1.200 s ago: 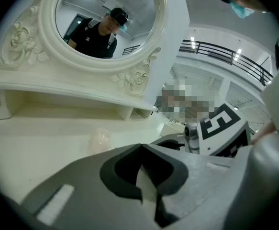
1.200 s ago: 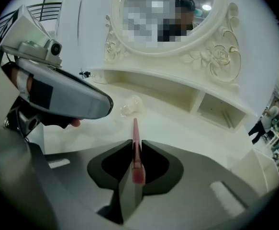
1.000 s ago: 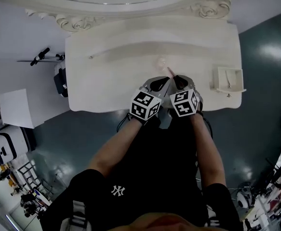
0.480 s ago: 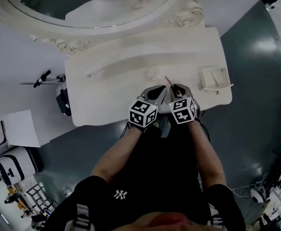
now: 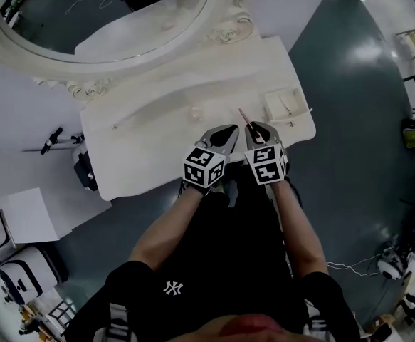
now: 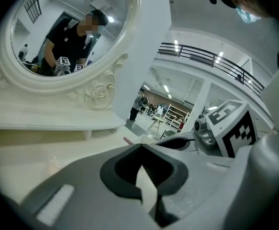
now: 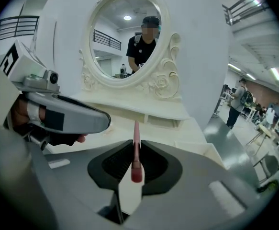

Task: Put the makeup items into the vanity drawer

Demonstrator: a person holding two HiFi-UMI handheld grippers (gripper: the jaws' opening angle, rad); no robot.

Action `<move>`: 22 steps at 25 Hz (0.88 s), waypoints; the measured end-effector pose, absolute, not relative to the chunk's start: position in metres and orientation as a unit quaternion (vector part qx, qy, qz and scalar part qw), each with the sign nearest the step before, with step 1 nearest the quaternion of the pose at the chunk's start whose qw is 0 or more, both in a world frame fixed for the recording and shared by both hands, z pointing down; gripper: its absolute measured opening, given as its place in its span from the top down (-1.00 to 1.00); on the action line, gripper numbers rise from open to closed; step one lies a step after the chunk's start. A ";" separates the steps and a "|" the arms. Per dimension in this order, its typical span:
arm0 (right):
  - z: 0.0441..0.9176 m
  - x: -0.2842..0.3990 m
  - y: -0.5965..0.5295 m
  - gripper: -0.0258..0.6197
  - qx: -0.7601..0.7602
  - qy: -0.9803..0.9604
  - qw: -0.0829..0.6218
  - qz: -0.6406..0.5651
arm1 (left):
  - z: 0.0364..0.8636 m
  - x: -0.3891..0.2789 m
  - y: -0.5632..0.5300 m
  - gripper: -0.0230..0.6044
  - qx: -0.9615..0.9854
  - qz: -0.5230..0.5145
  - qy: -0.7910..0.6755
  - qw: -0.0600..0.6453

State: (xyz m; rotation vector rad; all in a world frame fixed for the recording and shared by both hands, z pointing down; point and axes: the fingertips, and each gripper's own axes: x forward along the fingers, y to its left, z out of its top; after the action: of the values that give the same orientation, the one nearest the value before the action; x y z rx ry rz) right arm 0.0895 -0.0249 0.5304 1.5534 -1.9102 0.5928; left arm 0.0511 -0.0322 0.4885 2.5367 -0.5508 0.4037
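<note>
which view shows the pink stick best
The right gripper view: the pink stick sits dead centre, close and sharp, clamped between the right gripper's jaws. The head view shows it only as a thin line poking out past that gripper. The left gripper view catches just its tip.

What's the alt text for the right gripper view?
The right tool is shut on a thin pink stick that points toward a white vanity with an ornate oval mirror. The mirror reflects a person in black, and the left tool shows at the picture's left.
</note>
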 end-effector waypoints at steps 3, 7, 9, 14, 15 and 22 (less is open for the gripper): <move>0.516 0.110 -0.018 0.68 0.603 -0.709 0.292 0.220 | 0.478 0.069 -0.025 0.93 0.939 0.146 -0.186 0.249; 0.504 0.138 -0.012 0.68 0.621 -0.698 0.286 0.213 | 0.467 0.092 -0.020 0.93 0.945 0.146 -0.167 0.240; 0.501 0.152 -0.009 0.68 0.625 -0.693 0.291 0.212 | 0.462 0.104 -0.019 0.93 0.947 0.146 -0.159 0.236; 0.500 0.186 -0.008 0.68 0.621 -0.691 0.312 0.197 | 0.458 0.132 -0.020 0.93 0.950 0.148 -0.146 0.234; 0.502 0.192 -0.008 0.68 0.620 -0.690 0.317 0.197 | 0.459 0.137 -0.021 0.93 0.950 0.149 -0.145 0.234; 0.517 0.217 -0.022 0.68 0.585 -0.703 0.371 0.159 | 0.471 0.164 -0.033 0.93 0.946 0.160 -0.146 0.241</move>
State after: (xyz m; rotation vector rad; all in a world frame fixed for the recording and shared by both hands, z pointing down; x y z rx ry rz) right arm 0.2167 -0.0217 0.5167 1.5009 -1.8039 0.4069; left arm 0.1639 -0.0327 0.4706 2.5886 -0.3997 0.4366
